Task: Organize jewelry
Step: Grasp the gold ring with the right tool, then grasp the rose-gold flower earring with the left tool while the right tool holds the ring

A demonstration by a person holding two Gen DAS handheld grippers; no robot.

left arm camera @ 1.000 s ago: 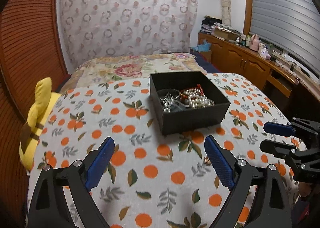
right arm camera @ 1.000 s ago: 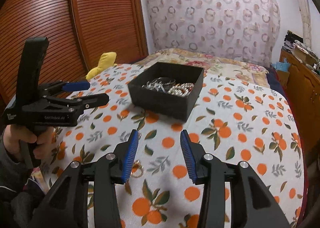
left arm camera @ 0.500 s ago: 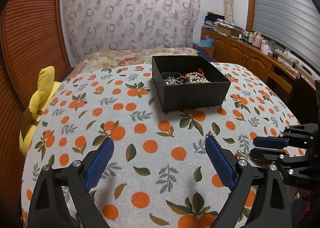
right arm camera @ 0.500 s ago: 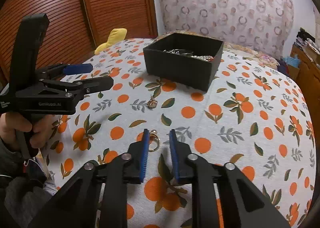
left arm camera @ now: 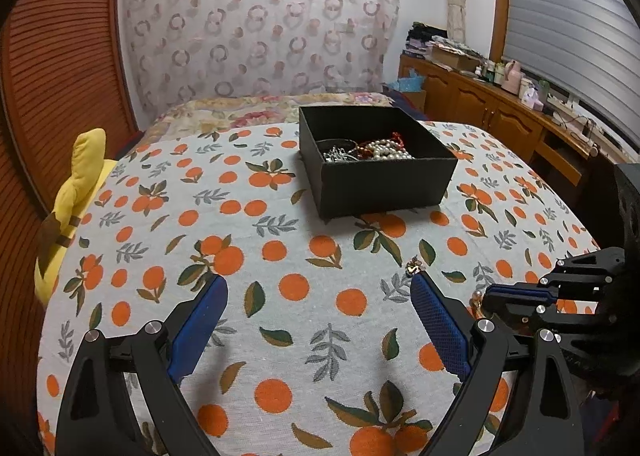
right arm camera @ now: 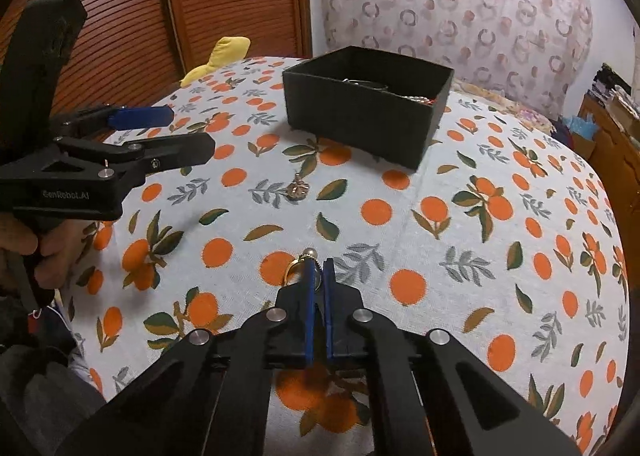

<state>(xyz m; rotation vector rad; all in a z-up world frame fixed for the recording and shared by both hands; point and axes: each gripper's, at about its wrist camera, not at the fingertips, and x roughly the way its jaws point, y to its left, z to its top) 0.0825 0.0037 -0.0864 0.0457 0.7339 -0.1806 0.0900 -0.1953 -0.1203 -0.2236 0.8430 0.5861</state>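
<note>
Gold ring [right arm camera: 297, 269] with a pale bead lies low centre of frame on the orange-print cloth [right arm camera: 460, 176], pinched by the right gripper [right arm camera: 318, 276]. Left gripper [left arm camera: 316, 330] spread wide, empty. Small pendant [right arm camera: 299, 189] mid-frame; black box [right arm camera: 360, 108] of pearls and chains beyond, upper centre.

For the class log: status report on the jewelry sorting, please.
Right hand-held gripper shut on gold ring. Left hand-held gripper open, holding nothing. Pendant loose on the cloth before the black box; path clear.
</note>
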